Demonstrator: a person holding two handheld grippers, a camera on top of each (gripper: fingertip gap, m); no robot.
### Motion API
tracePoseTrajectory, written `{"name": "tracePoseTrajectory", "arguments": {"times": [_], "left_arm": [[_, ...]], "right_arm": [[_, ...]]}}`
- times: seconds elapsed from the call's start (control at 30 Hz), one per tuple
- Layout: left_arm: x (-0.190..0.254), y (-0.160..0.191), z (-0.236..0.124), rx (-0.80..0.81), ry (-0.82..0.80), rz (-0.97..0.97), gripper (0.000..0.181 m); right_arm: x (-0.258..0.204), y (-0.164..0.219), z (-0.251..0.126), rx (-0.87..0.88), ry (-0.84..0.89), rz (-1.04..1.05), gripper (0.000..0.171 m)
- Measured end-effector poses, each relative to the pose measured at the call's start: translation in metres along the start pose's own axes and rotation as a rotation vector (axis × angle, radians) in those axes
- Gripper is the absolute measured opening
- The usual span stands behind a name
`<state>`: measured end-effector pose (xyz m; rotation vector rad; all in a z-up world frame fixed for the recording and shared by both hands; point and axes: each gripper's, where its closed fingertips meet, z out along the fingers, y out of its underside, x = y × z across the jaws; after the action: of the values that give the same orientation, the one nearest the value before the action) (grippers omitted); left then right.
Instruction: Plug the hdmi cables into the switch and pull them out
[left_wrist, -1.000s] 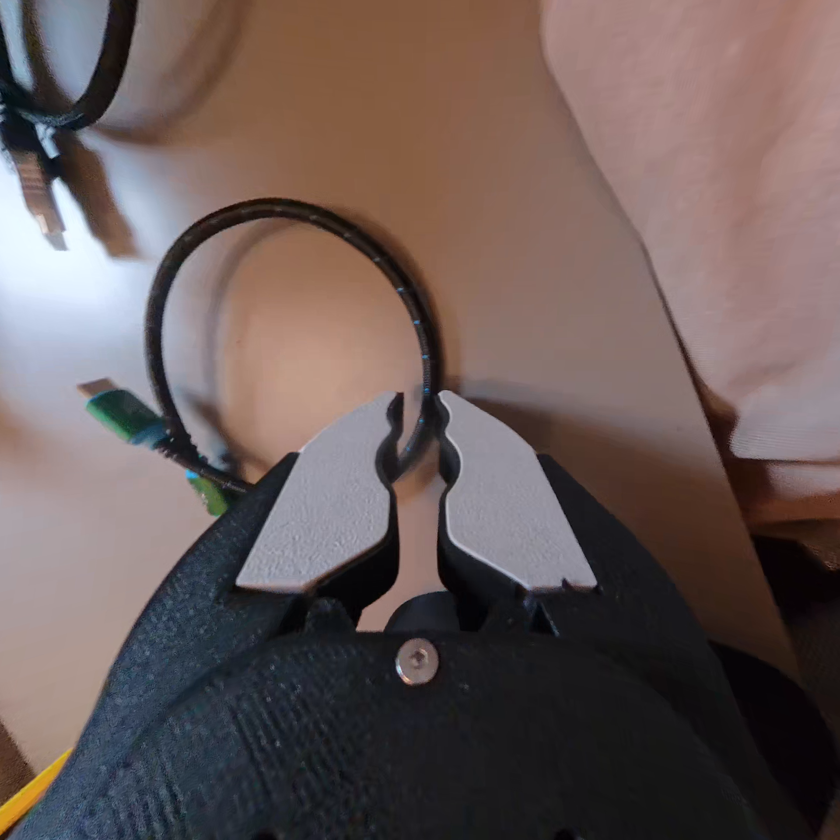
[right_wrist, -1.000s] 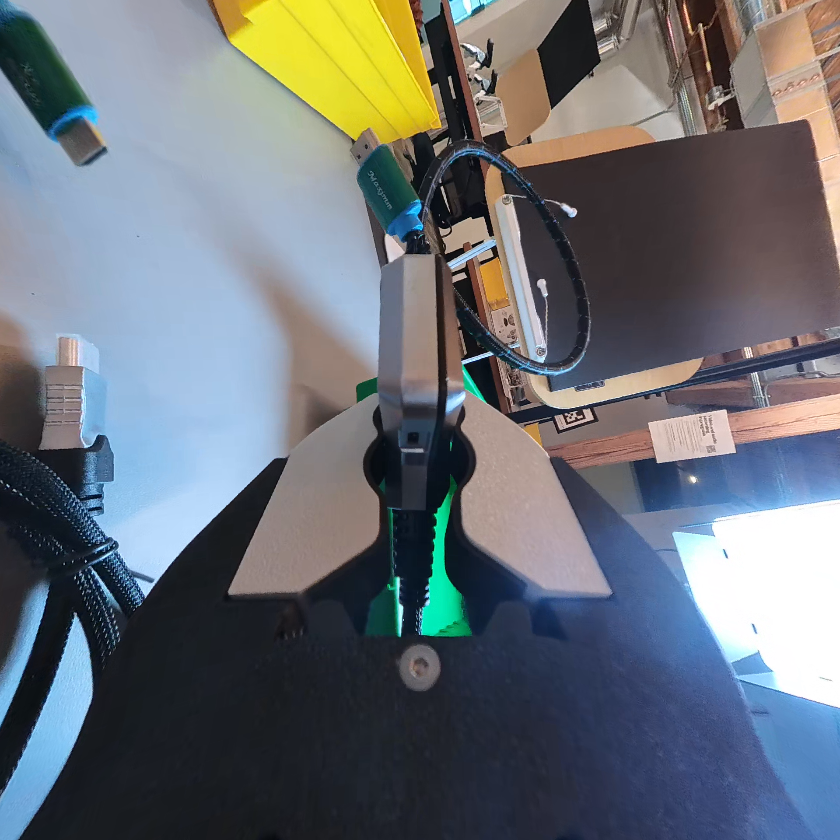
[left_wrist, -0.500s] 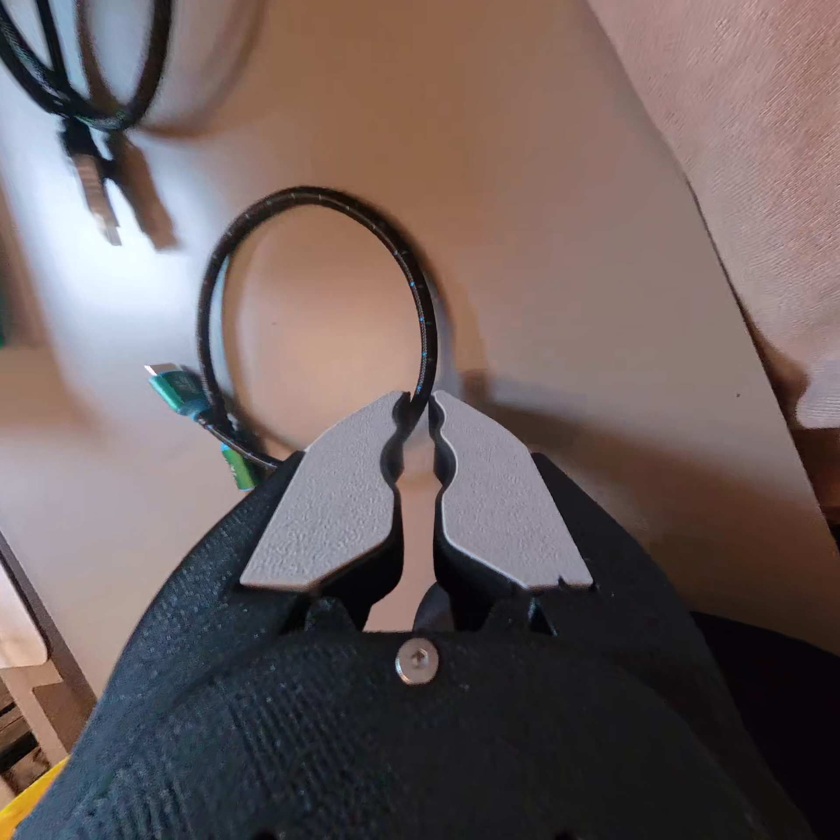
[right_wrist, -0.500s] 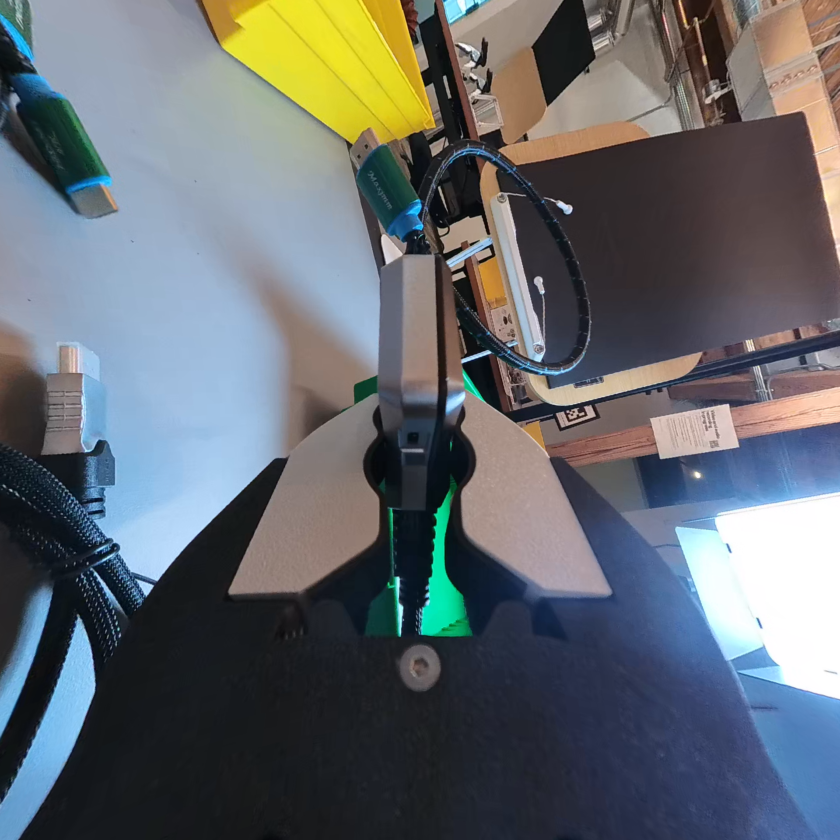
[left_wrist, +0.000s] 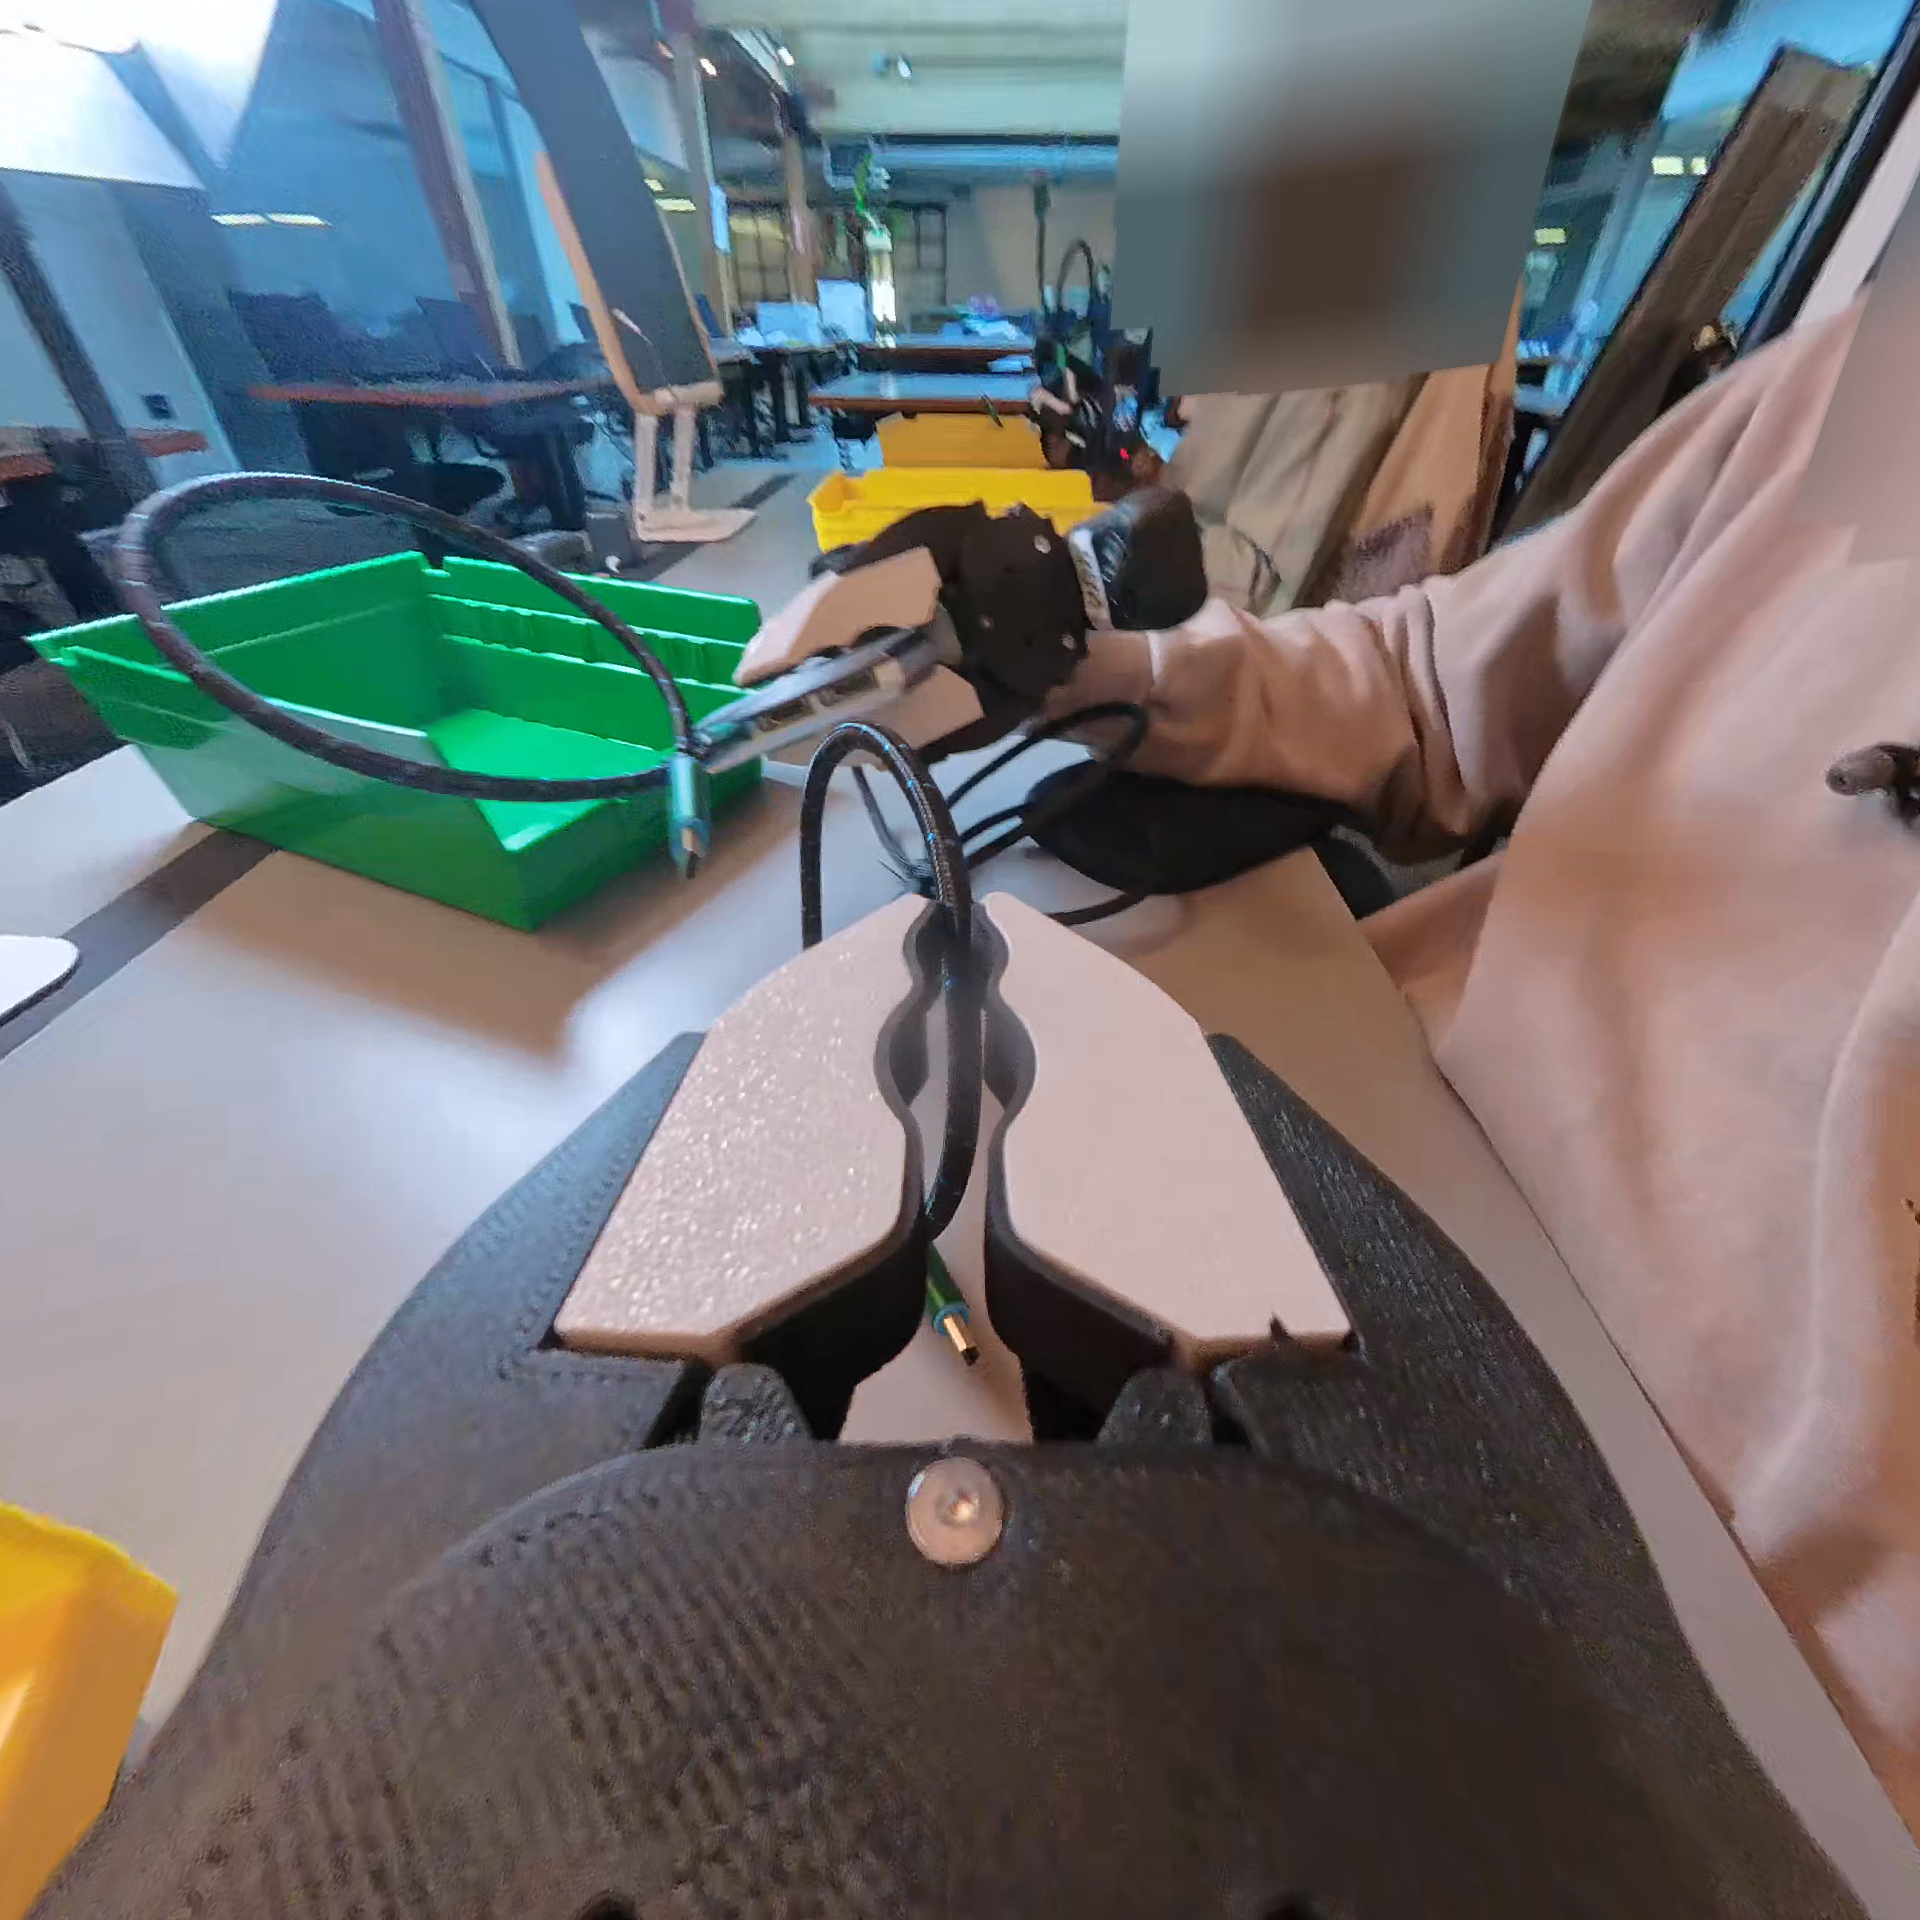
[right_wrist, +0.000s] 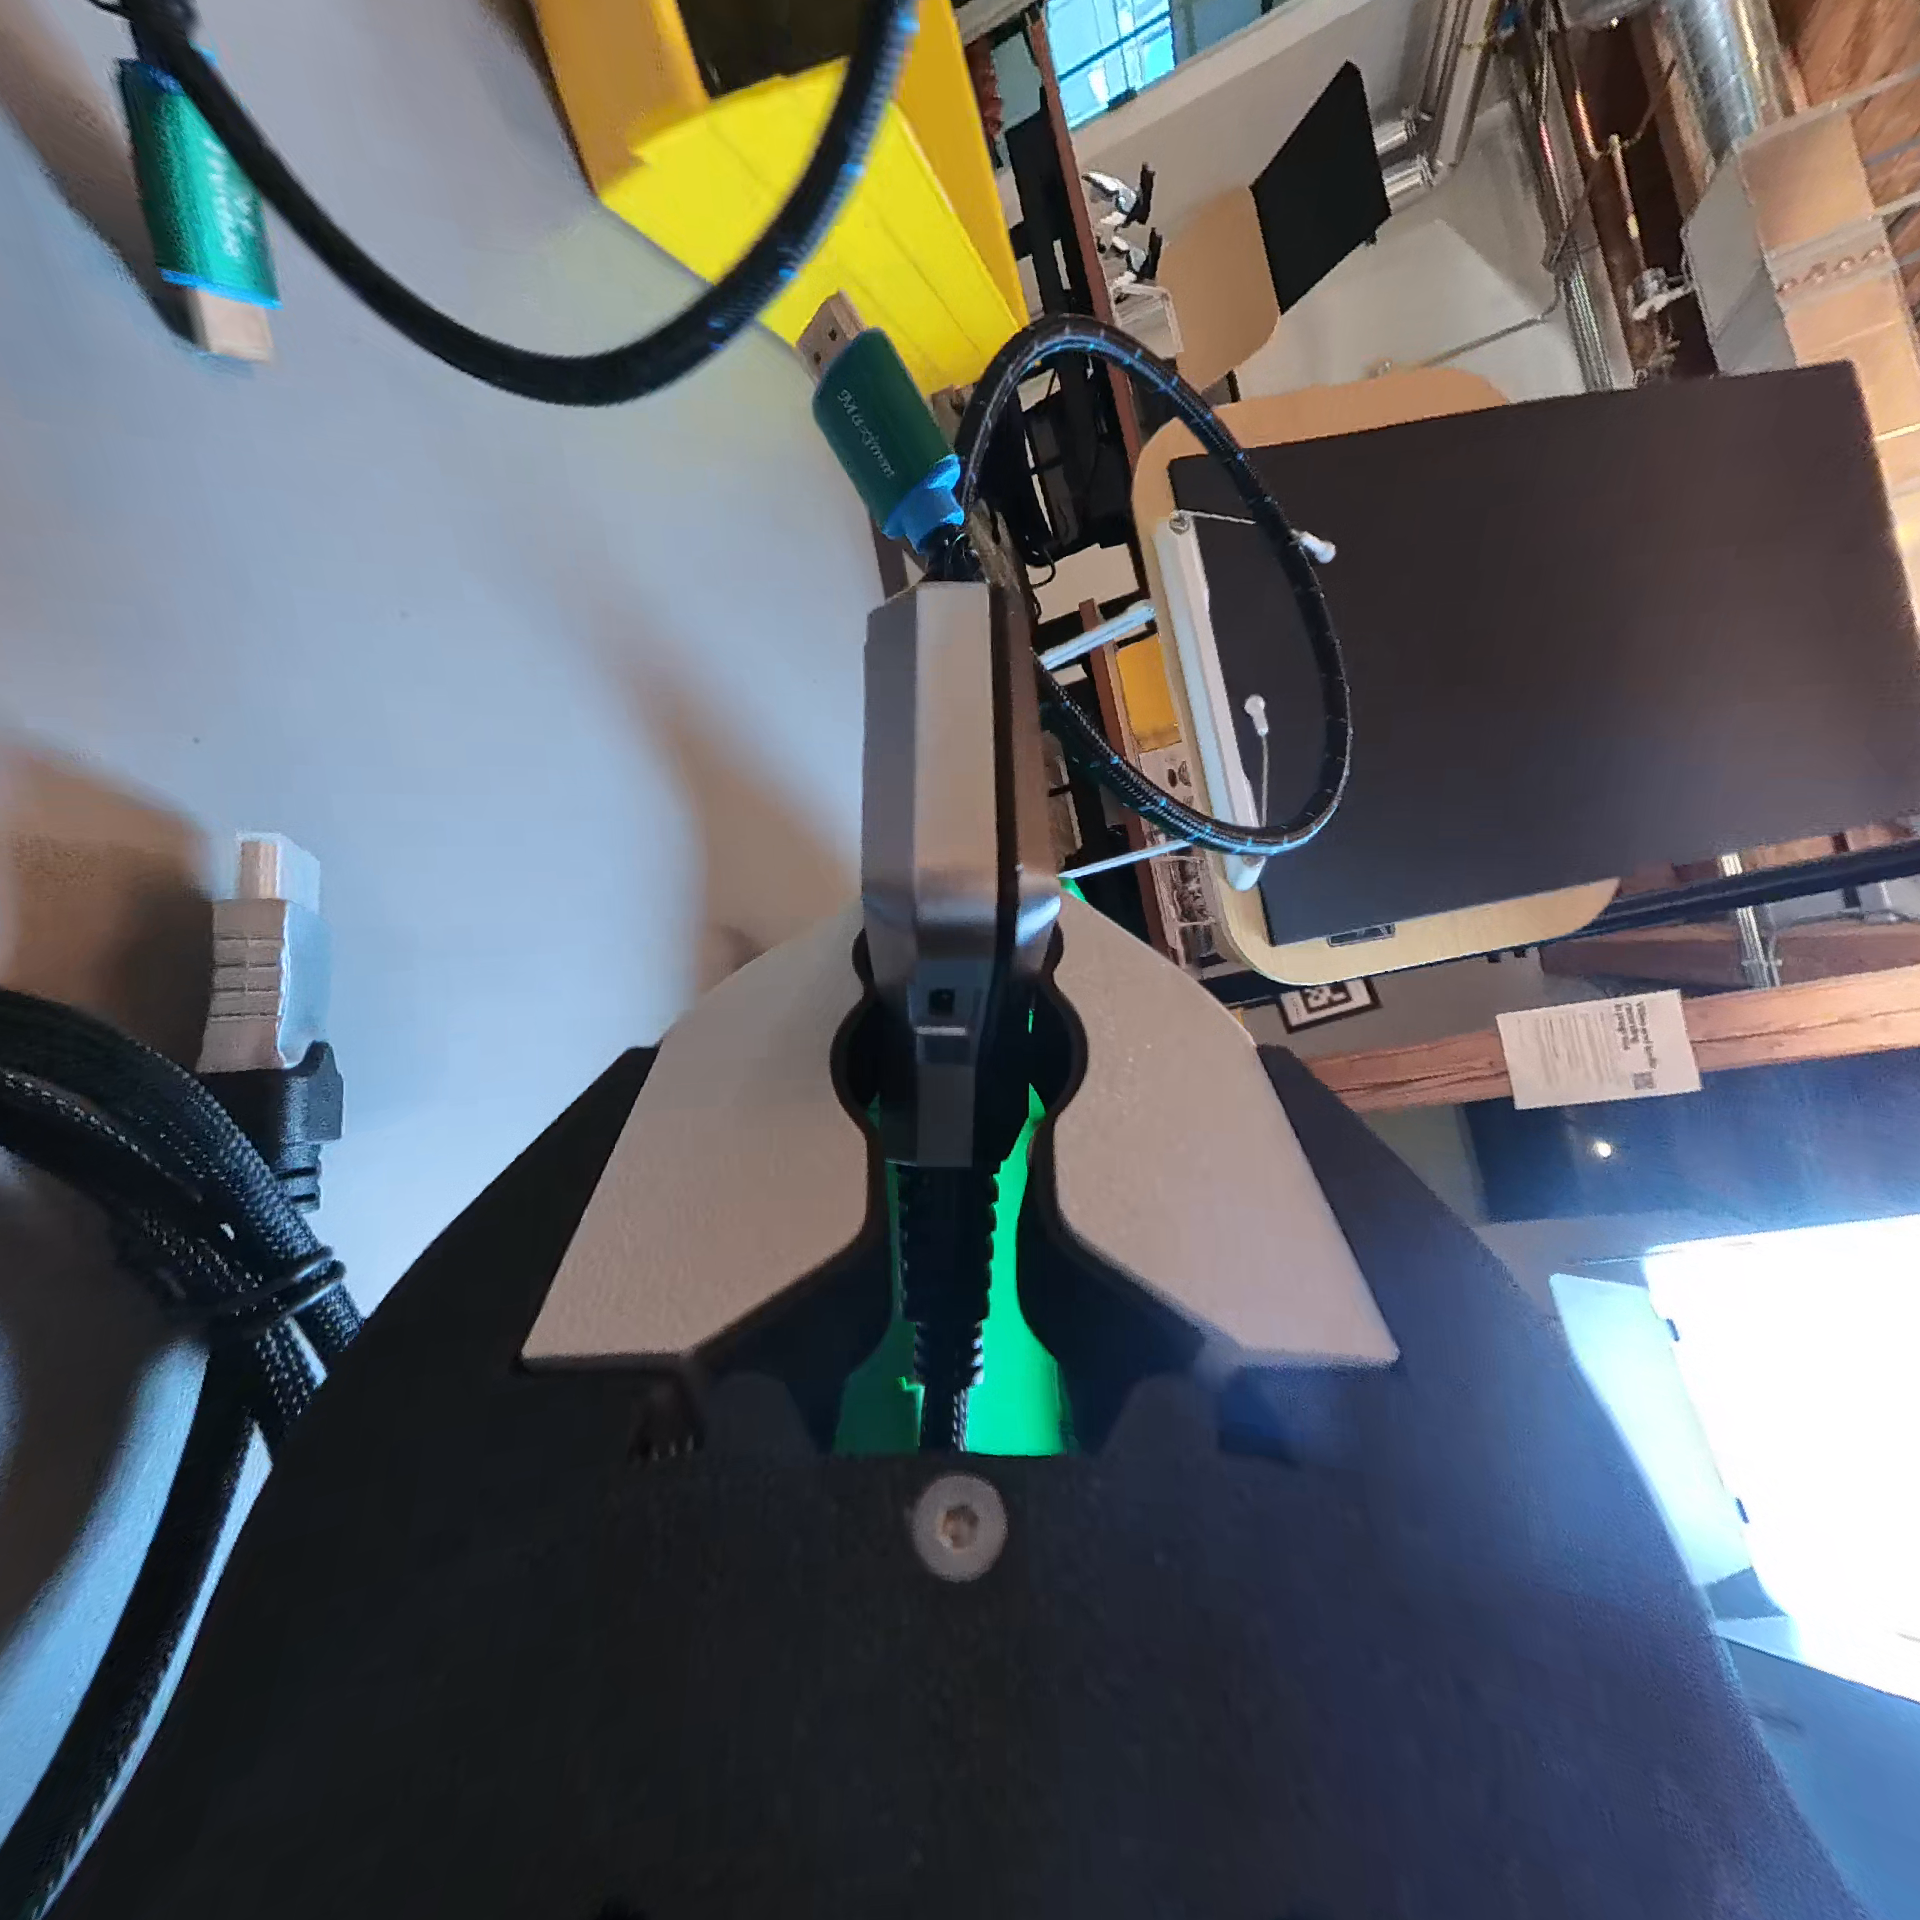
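A grey HDMI switch (right_wrist: 935, 790) stands edge-on between the two fingers of the right claw (right_wrist: 956, 935), which pinches it by its narrow sides above the pale bench (right_wrist: 499, 644). A black braided lead runs from the switch's near end back through the claw. At its far end a short braided cable (right_wrist: 1320, 665) curls in a loop beyond the bench edge, ending in a green plug (right_wrist: 878, 436) that points up and away, not seated in any port that shows.

The left claw (left_wrist: 956, 925) is pressed together on a second braided cable (left_wrist: 951, 1049), which passes between its fingertips and arches up in a small loop (left_wrist: 831, 769). The green plug (left_wrist: 954, 1320) of that cable hangs free below the fingers, just above the bench (left_wrist: 312, 1060).

Only the left wrist view takes in the wider setting: the right claw (left_wrist: 821, 665) held out over the bench by a hand (left_wrist: 1132, 665) in a pale sleeve, the switch (left_wrist: 800, 707) lying flat in it, a large cable loop (left_wrist: 343, 727) sweeping in front of a green bin (left_wrist: 312, 665), and yellow bins (left_wrist: 935, 488) behind. Open bench lies to the left of the claws; the person's body closes off the right edge.

Only the right wrist view shows a silver-headed HDMI plug (right_wrist: 265, 956) with its thick bundled black cable (right_wrist: 156, 1226) lying on the bench at left, another green plug (right_wrist: 203, 208) hanging at top left, and a yellow bin (right_wrist: 831, 177) at the bench's far edge.
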<state>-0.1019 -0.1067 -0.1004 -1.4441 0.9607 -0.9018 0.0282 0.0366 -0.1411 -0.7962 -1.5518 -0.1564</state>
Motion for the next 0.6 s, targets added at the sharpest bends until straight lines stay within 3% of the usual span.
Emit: {"name": "tracePoseTrajectory", "arguments": {"times": [0.27,0.6], "left_arm": [[-0.032,0.003,-0.012,0.054,-0.157,-0.022,0.005],[-0.079,0.022,-0.021,-0.064,-0.452,-0.034,0.011]], "right_arm": [[-0.003,-0.004,0.0,0.006,-0.007,-0.021,0.023],[-0.012,-0.007,0.011,-0.023,-0.065,-0.066,0.023]]}}
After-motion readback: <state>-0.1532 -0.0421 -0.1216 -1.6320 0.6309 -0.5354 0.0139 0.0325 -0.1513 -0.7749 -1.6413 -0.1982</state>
